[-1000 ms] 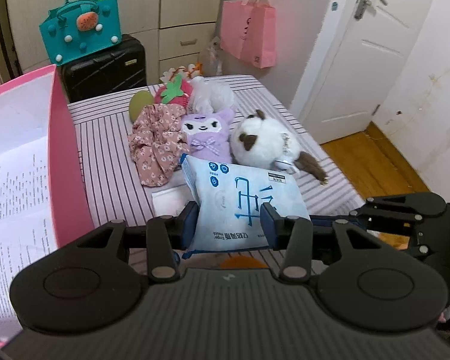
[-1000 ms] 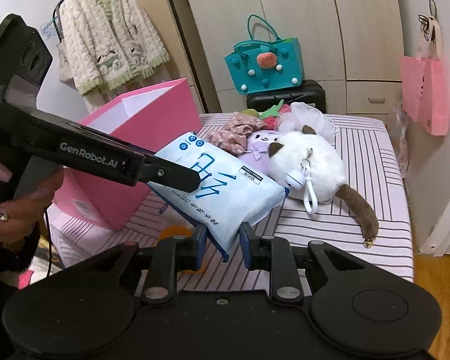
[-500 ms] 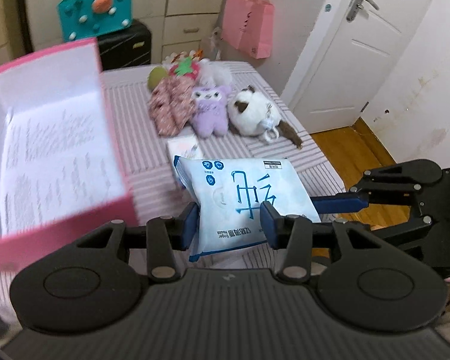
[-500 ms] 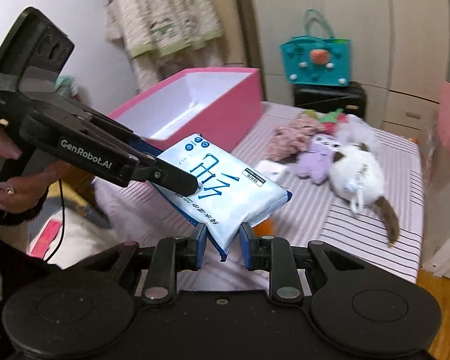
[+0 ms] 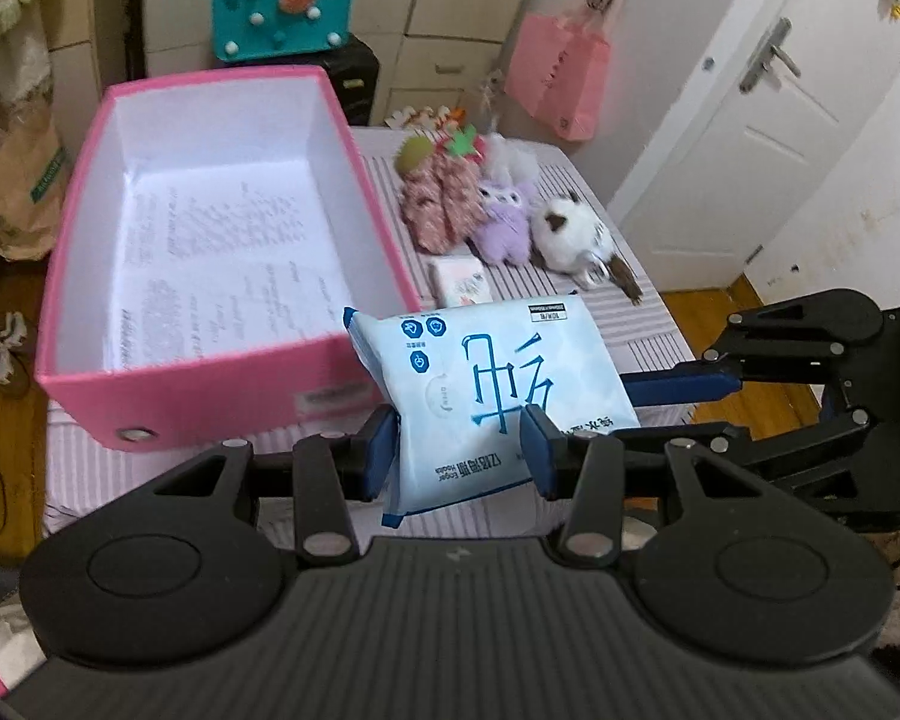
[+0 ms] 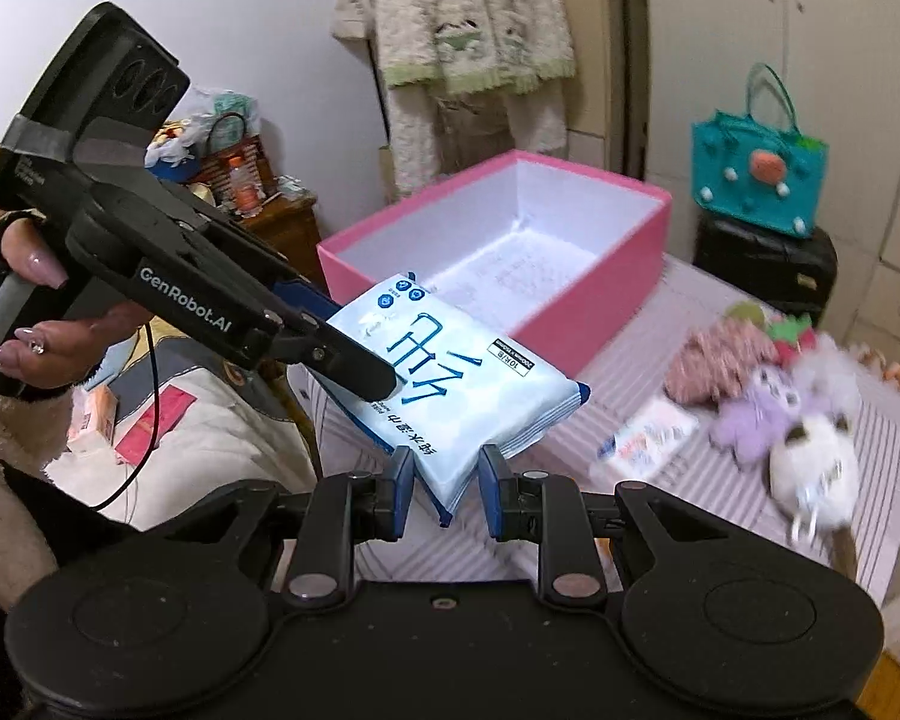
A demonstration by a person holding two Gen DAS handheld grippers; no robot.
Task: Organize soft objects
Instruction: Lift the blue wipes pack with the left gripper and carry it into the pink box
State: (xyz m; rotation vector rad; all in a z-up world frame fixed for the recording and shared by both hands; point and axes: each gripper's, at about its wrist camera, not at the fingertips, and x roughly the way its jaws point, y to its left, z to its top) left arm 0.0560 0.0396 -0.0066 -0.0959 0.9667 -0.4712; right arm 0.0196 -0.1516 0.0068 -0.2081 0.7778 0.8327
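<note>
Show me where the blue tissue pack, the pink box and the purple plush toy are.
blue tissue pack [image 5: 486, 384], left wrist view, printed front face.
pink box [image 6: 600, 294], right wrist view, outer side wall.
purple plush toy [image 5: 503, 219], left wrist view, its body.

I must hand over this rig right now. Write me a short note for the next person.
Left tongs: shut on the blue tissue pack.
Right tongs: shut on the same pack, at another edge.
The pack hangs in the air beside the pink box, not inside it.
Done: nothing is in the box.
Left: pack, small tissue packet, plush toys and floral cloth on the striped table.
</note>
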